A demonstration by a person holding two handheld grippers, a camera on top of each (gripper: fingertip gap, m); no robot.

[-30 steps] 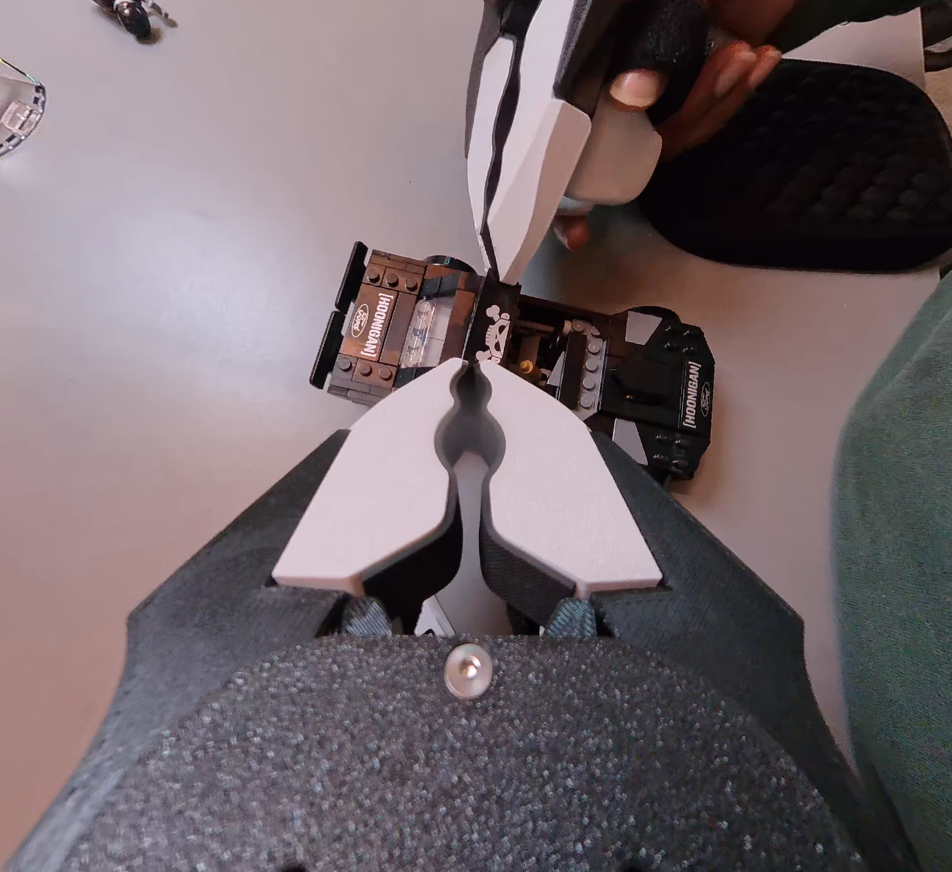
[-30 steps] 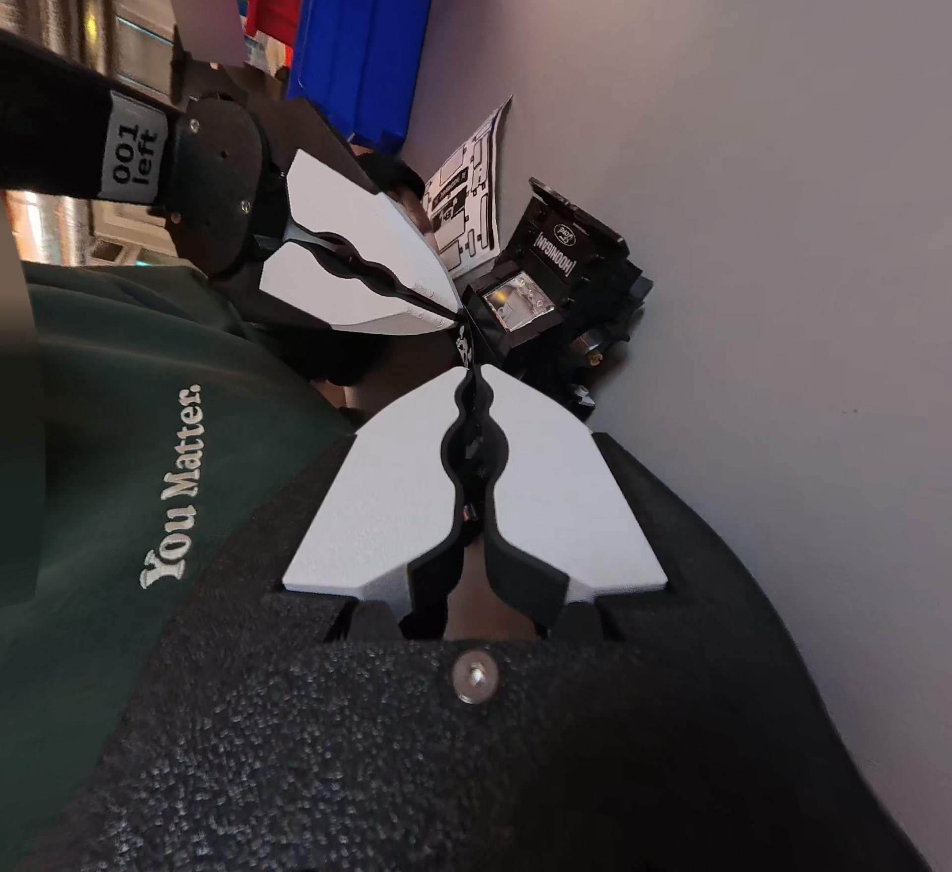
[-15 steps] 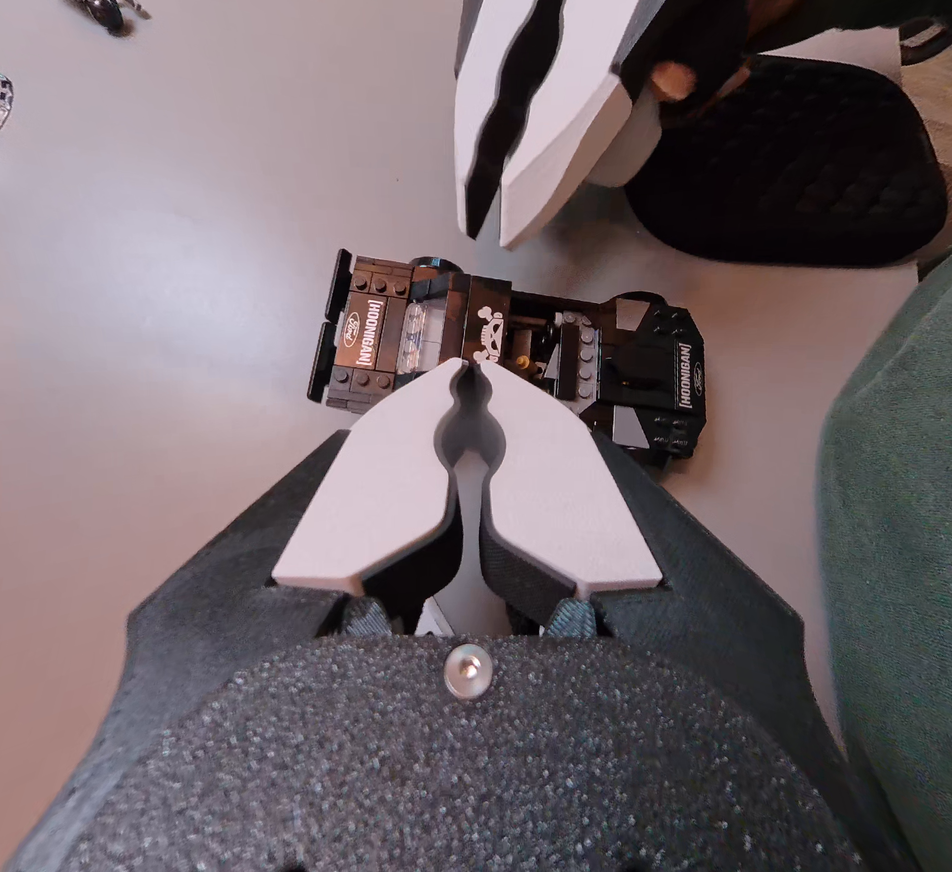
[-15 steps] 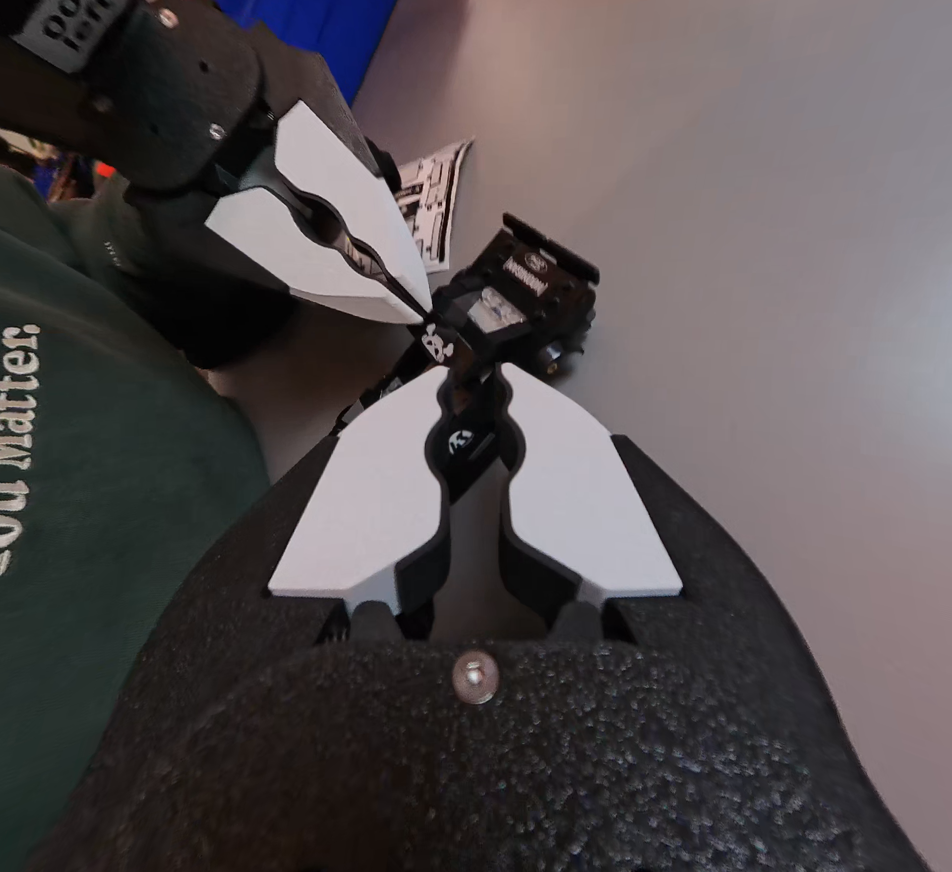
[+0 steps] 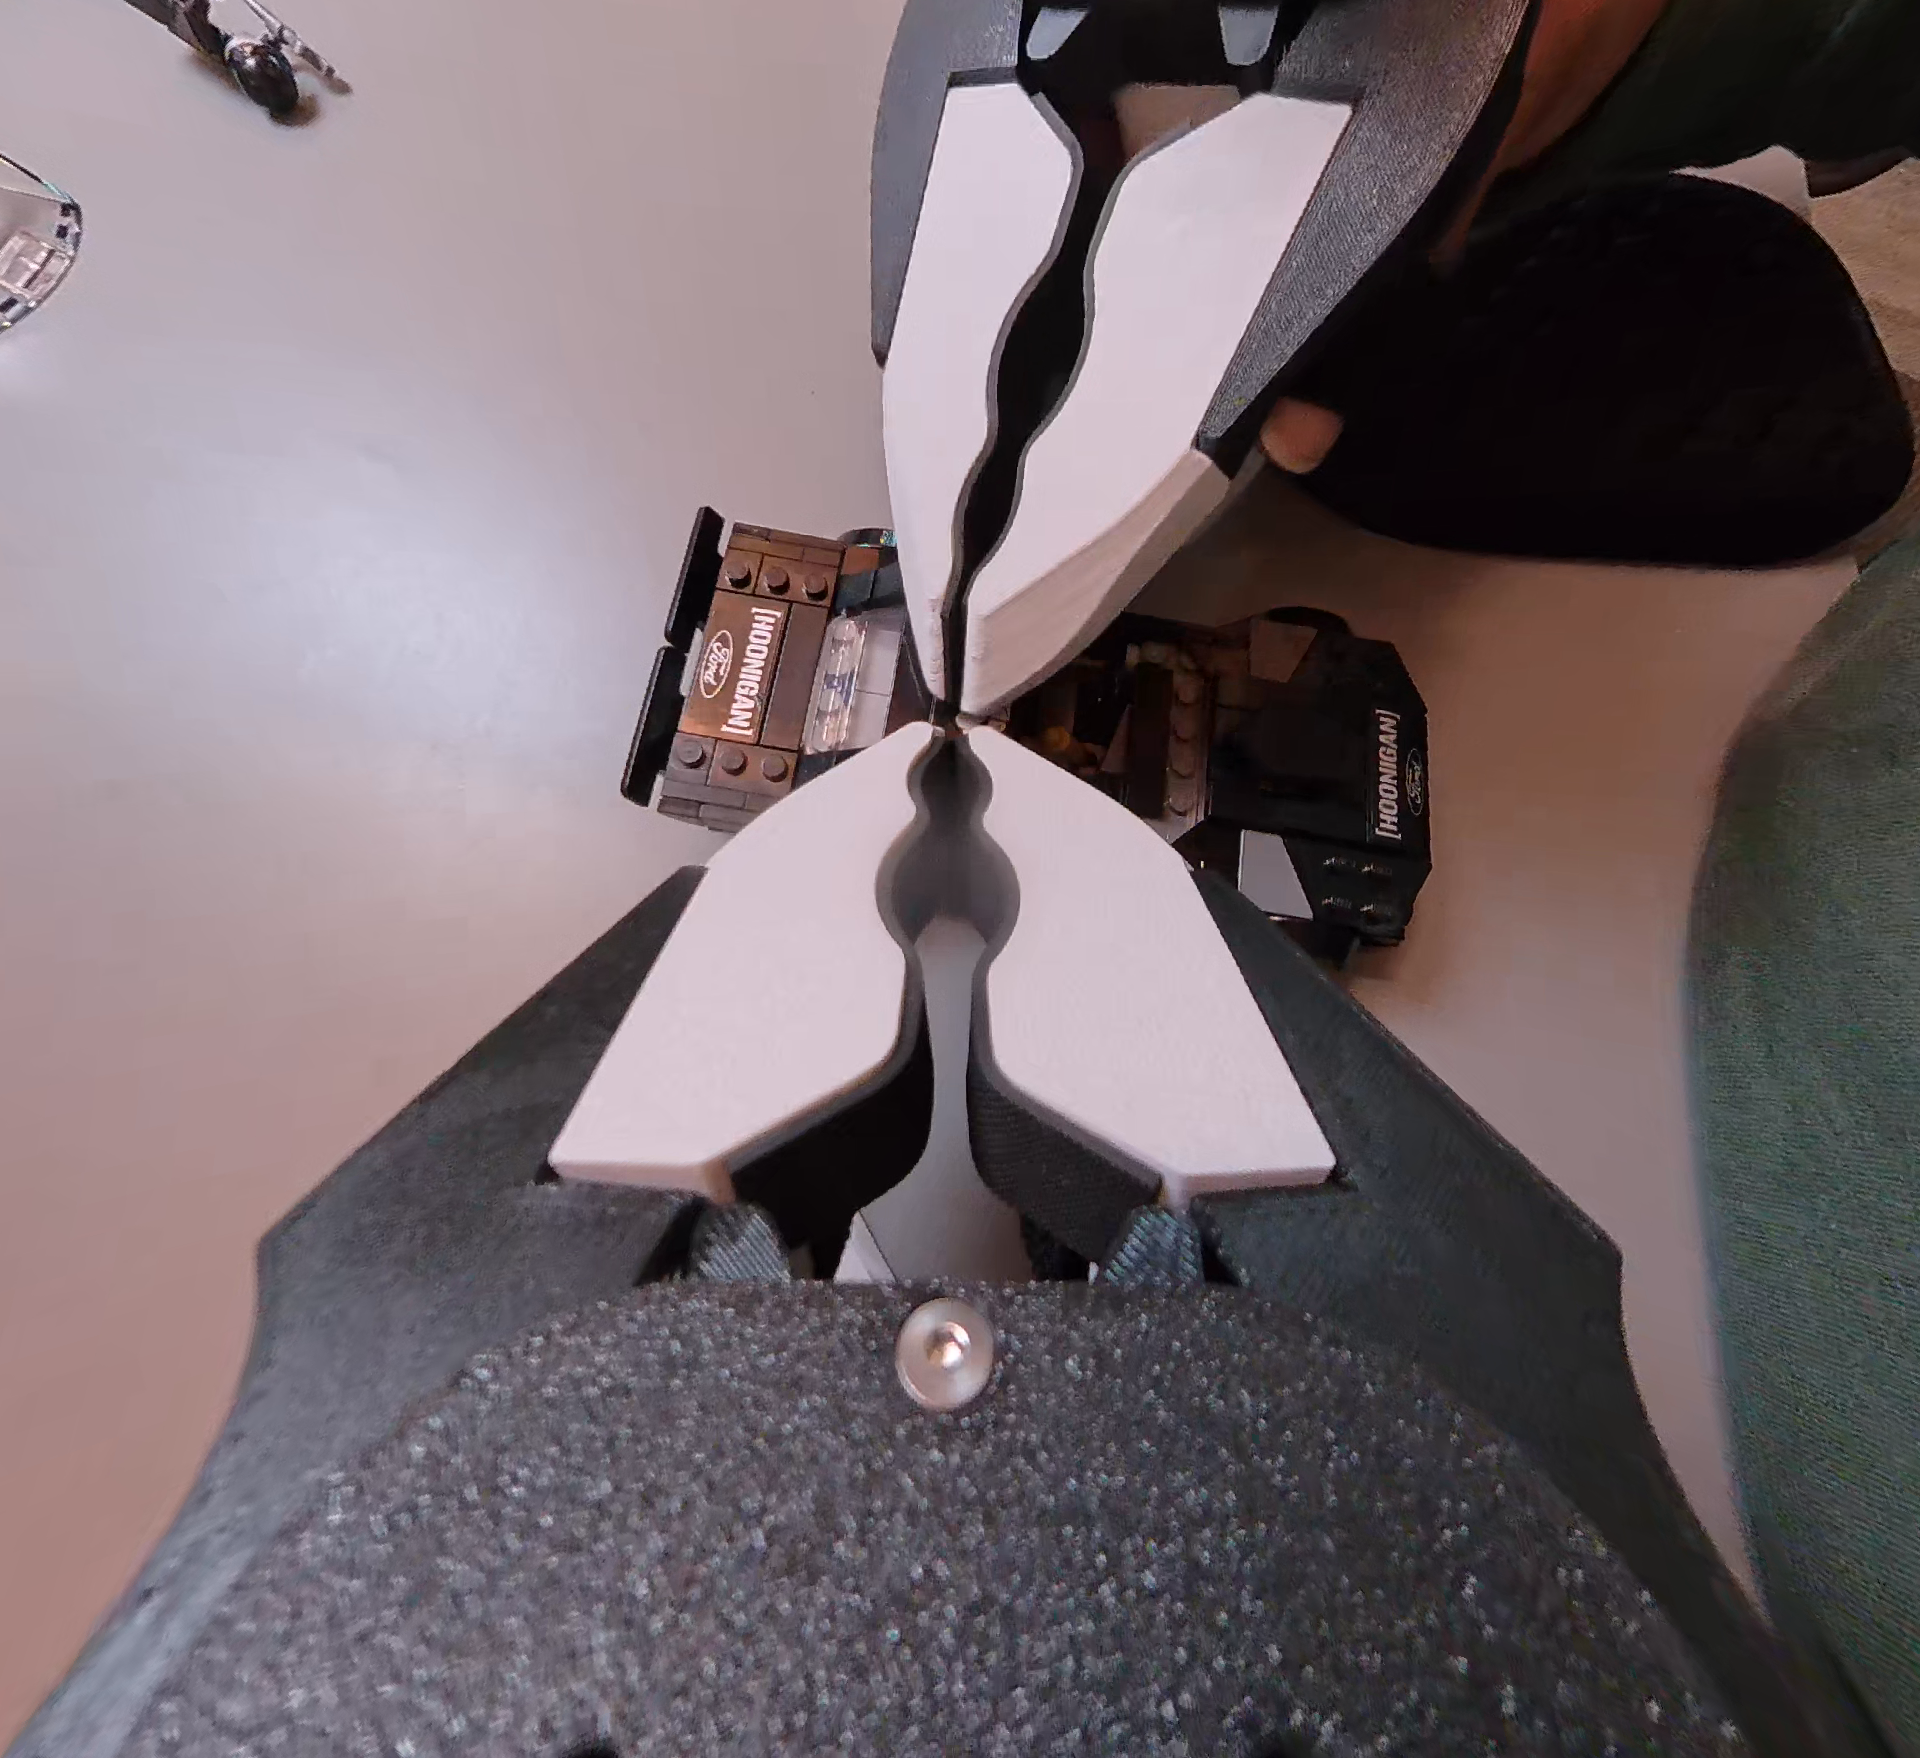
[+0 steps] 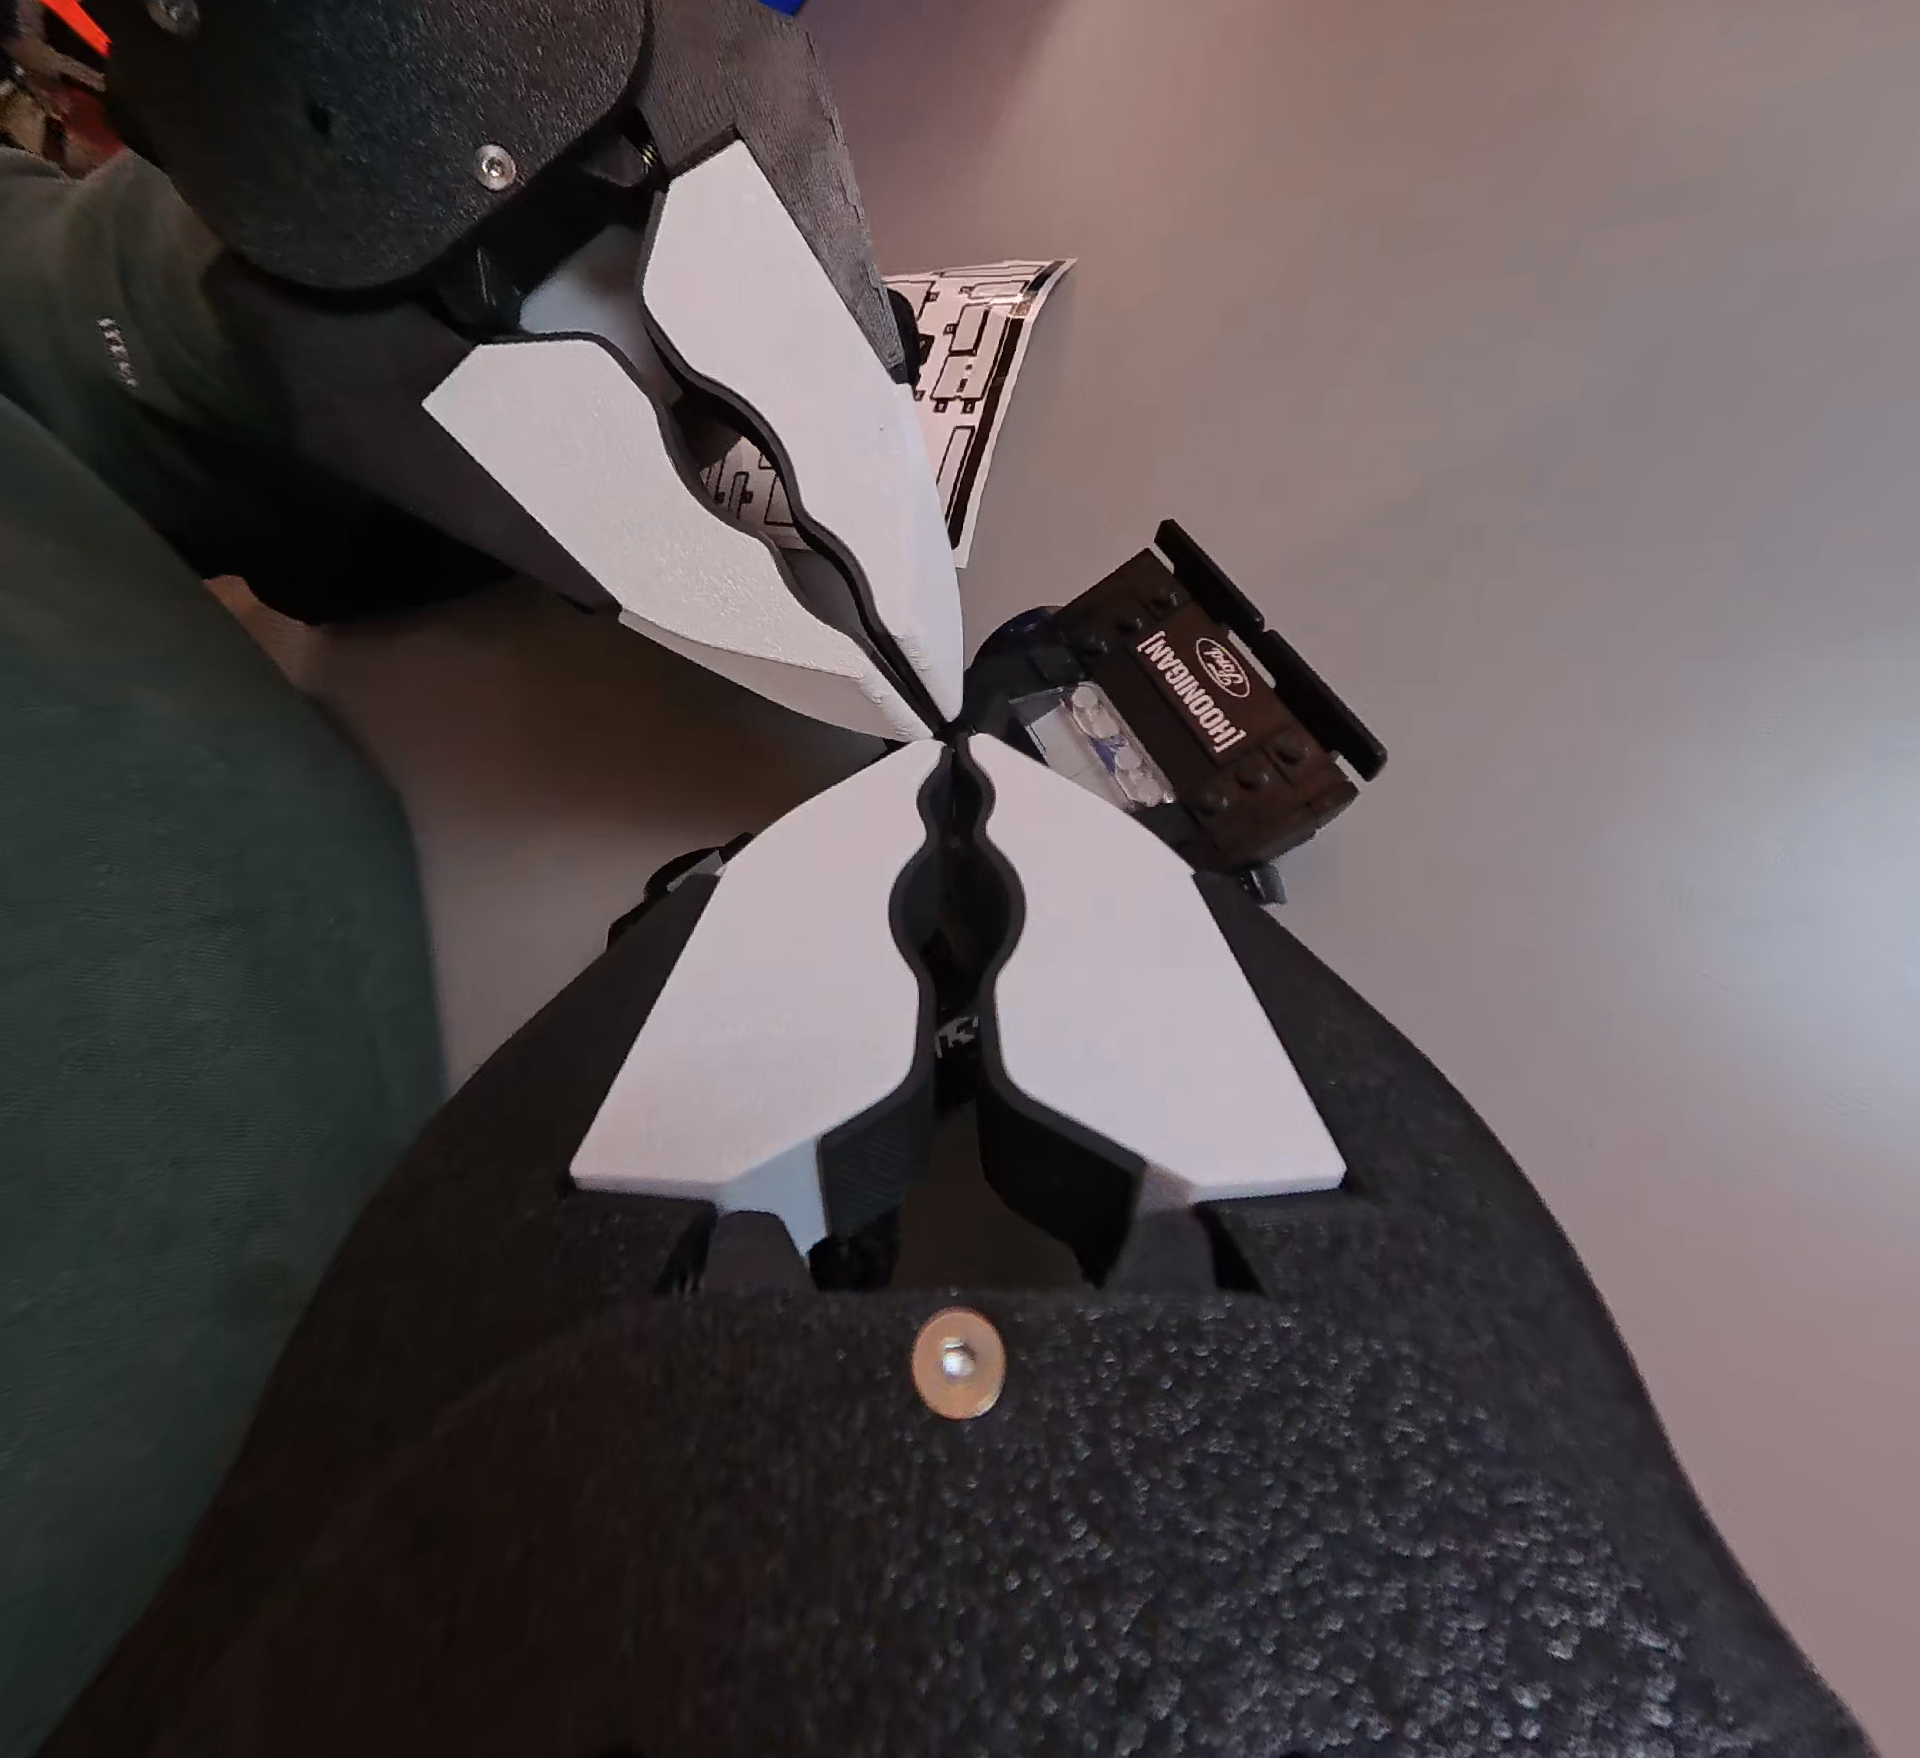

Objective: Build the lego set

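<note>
Half a second ago the right gripper (image 5: 951,690) hung above with fingers apart; now both pairs are closed, tips meeting the left gripper (image 5: 945,734) over the black lego car (image 5: 748,669) on the bench (image 5: 416,461), probably pressing a small piece home.

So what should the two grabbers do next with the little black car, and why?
Probably press gently straight down. The left gripper and right gripper are both shut, tips meeting over the middle of the black car, which sits on the grey table. What lies beneath the tips is hidden, so go softly.
</note>
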